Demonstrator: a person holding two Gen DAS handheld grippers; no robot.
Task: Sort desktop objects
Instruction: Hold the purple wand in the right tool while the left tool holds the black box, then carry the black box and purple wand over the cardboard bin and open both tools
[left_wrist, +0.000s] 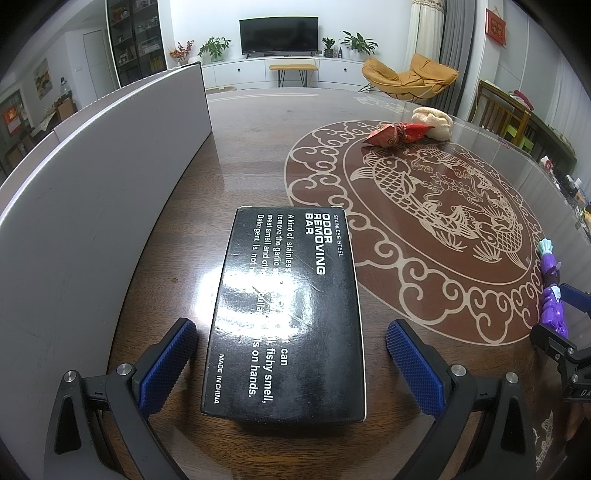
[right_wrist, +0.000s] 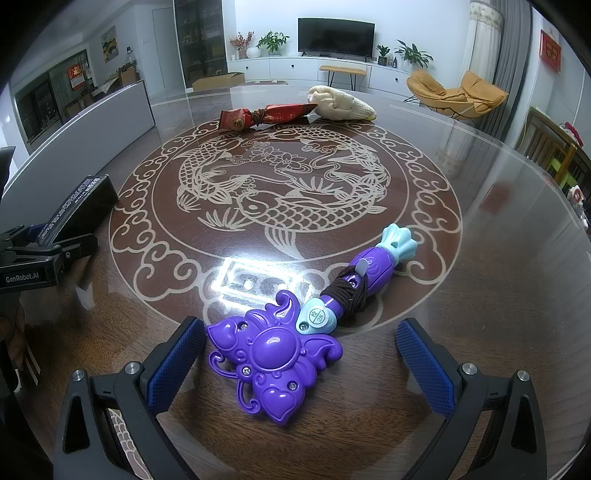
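Note:
A black box printed "Odor Removing Bar" (left_wrist: 286, 314) lies flat on the table between the open fingers of my left gripper (left_wrist: 291, 365); the blue pads stand apart from its sides. It also shows in the right wrist view (right_wrist: 77, 208). A purple and teal toy wand (right_wrist: 288, 332) lies between the open fingers of my right gripper (right_wrist: 301, 363), untouched; it also shows in the left wrist view (left_wrist: 552, 295). A red wrapped packet (right_wrist: 266, 115) and a cream cloth bundle (right_wrist: 341, 103) lie at the far side.
The round dark table (right_wrist: 498, 258) has a glossy top with a fish pattern. A tall grey panel (left_wrist: 92, 192) stands along the left, close to the black box. Chairs and a TV cabinet lie beyond the table.

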